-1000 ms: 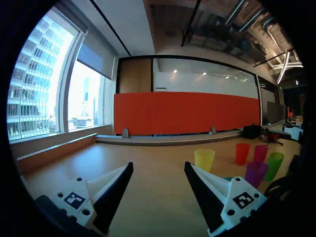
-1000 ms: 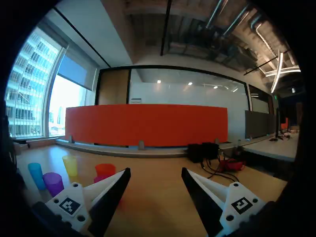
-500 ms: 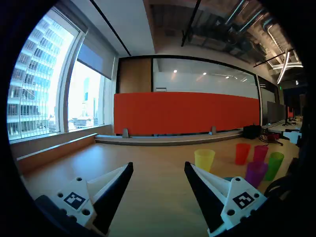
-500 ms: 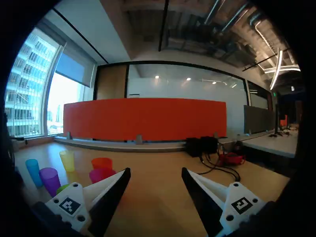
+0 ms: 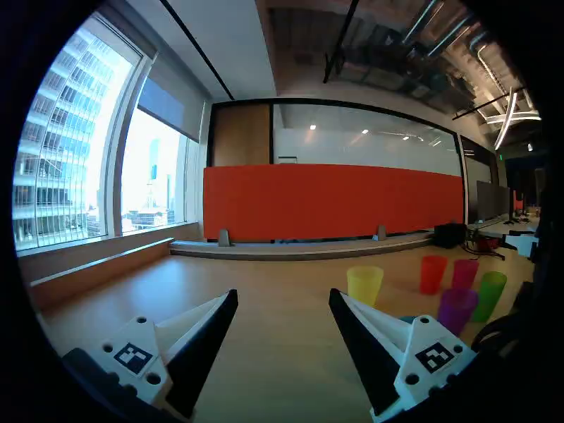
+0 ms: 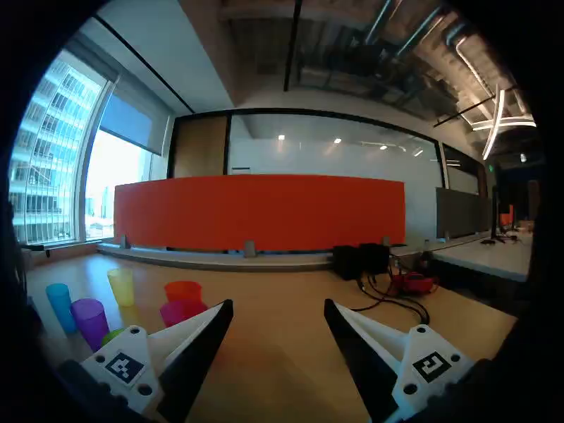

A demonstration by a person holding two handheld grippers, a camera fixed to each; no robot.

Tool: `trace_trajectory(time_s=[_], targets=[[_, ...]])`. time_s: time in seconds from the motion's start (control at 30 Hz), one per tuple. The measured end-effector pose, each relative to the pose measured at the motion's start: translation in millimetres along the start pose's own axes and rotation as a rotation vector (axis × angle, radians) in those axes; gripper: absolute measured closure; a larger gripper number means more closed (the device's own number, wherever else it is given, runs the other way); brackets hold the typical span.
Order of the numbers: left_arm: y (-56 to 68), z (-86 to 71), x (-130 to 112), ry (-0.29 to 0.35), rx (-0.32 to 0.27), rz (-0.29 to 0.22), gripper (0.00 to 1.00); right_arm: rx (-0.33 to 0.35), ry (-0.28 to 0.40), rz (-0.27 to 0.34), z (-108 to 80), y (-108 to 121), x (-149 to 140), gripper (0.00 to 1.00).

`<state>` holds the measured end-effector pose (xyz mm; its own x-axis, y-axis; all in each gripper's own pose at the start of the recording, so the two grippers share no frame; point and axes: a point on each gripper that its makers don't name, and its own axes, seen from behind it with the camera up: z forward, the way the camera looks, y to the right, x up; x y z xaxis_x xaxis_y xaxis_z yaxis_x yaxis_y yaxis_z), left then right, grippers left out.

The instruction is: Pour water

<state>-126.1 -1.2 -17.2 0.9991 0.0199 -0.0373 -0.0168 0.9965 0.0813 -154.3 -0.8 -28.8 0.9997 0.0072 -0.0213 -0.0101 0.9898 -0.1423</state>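
In the left gripper view the left gripper (image 5: 282,293) is held level over the counter (image 5: 211,271), jaws apart and empty (a square coded tag (image 5: 133,357) on each side). Right of it, upright with mouths up, stand a yellow cup (image 5: 364,284), orange cup (image 5: 432,273), purple cup (image 5: 457,304), pink cup (image 5: 464,272) and green cup (image 5: 491,293). The right gripper (image 6: 277,304), also level, has jaws apart, a blue cup (image 6: 59,306) far left.

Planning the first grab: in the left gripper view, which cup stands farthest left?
The yellow cup, standing apart, left of the orange cup, pink cup, green cup and purple cup, which cluster together.
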Motion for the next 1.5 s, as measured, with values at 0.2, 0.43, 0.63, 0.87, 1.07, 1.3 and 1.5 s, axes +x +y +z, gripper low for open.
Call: trace_trajectory(time_s=[0.2, 0.43, 0.63, 0.87, 1.07, 1.3, 1.5], targets=[[-0.1, -0.2, 0.0, 0.000, 0.000, 0.000, 0.04, -0.002, 0.000, -0.001, -0.5, 0.2, 0.0, 0.00], [-0.7, -0.1, 0.0, 0.000, 0.000, 0.000, 0.04, -0.005, -0.001, 0.000, -0.6, 0.9, -0.9, 0.00], [-0.9, -0.2, 0.4, 0.000, 0.000, 0.000, 0.04, -0.005, -0.002, 0.001, 0.1, 1.0, -1.8, 0.00], [-0.7, -0.2, 0.3, 0.000, 0.000, 0.000, 0.04, -0.005, -0.002, 0.001, 0.5, 0.6, -2.1, 0.00], [-0.2, -0.5, 0.6, 0.000, 0.000, 0.000, 0.04, -0.005, -0.002, 0.001, 0.0, 0.4, -2.2, 0.00], [0.0, -0.3, 0.4, 0.000, 0.000, 0.000, 0.04, -0.005, -0.002, 0.001, -0.4, 1.2, -3.2, 0.00], [0.1, 0.0, 0.1, 0.000, 0.000, 0.000, 0.04, -0.005, -0.002, 0.001, -0.4, 1.6, -3.5, 0.00]])
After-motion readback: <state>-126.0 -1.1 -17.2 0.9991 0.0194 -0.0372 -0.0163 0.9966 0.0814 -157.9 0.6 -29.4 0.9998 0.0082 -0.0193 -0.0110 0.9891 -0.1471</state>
